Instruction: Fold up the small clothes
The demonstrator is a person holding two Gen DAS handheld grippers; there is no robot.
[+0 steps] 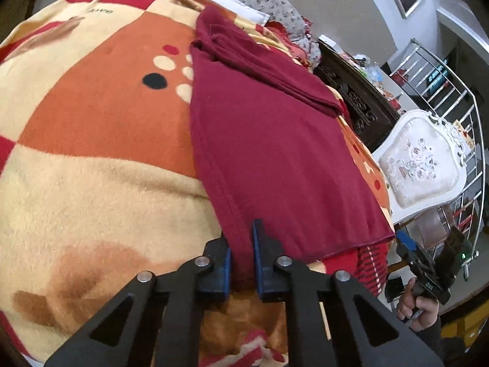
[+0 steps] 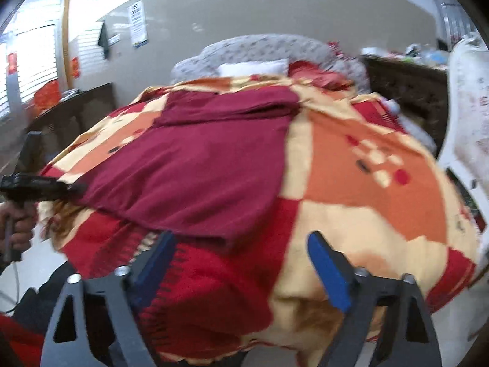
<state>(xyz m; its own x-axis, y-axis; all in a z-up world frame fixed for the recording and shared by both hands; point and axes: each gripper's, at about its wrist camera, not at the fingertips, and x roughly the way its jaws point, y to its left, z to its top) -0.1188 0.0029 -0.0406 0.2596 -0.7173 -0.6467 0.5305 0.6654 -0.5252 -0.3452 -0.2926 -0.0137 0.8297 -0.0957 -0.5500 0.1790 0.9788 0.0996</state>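
A dark red garment (image 1: pixel 269 153) lies spread flat on the patterned blanket (image 1: pixel 101 128), with a folded part at its far end. My left gripper (image 1: pixel 243 253) is shut on the garment's near left hem, the cloth pinched between its blue pads. In the right wrist view the same garment (image 2: pixel 198 165) lies ahead, and the left gripper (image 2: pixel 68 189) bites its left corner. My right gripper (image 2: pixel 241 253) stands open at the bed's near edge. The garment's near right corner (image 2: pixel 226 238) lies just ahead of the gap between its fingers, and the pads do not touch it.
The blanket (image 2: pixel 366 183) drapes over the bed's rounded edge. A white upholstered chair (image 1: pixel 421 165) stands close on the right, with a dark carved cabinet (image 1: pixel 351 91) and a metal rack (image 1: pixel 452 76) behind it. A white pillow (image 2: pixel 253 67) and a grey headboard (image 2: pixel 262 47) lie at the far end.
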